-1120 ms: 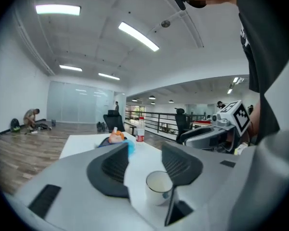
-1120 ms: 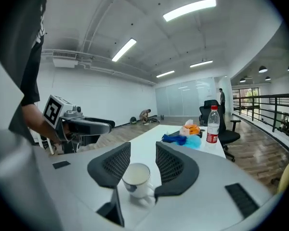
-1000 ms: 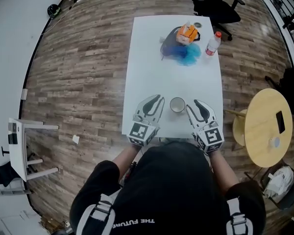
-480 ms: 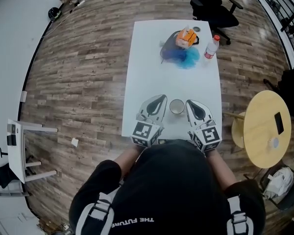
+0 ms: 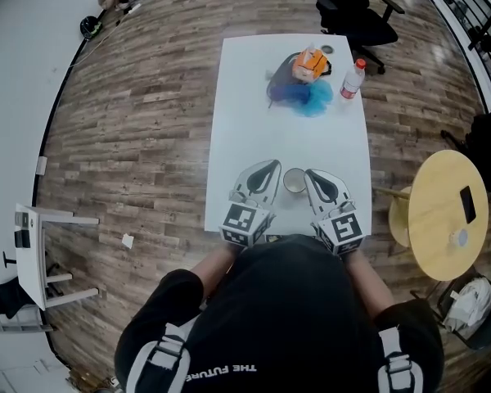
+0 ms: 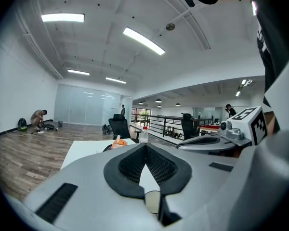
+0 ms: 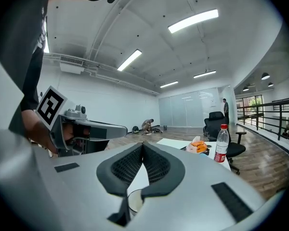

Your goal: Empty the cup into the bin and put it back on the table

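A small pale cup [image 5: 294, 180] stands upright near the front edge of the white table [image 5: 254, 97]. My left gripper [image 5: 272, 165] lies just left of it and my right gripper [image 5: 309, 173] just right of it, both resting low at the table's front. Each gripper is shut with nothing between its pads. In the left gripper view the shut pads [image 6: 135, 165] meet at a point, and the cup [image 6: 153, 201] shows below them. The right gripper view shows the same, its pads [image 7: 156, 166] closed and the cup's rim [image 7: 134, 200] below.
At the table's far end lie a blue cloth [image 5: 305, 95], an orange packet [image 5: 312, 61] and a red-capped bottle [image 5: 351, 79]. A black office chair [image 5: 356, 6] stands beyond. A round yellow side table [image 5: 446, 215] holding a phone stands to the right.
Both grippers have drawn inward, closer to the cup between them. The right gripper's jaws have come together.
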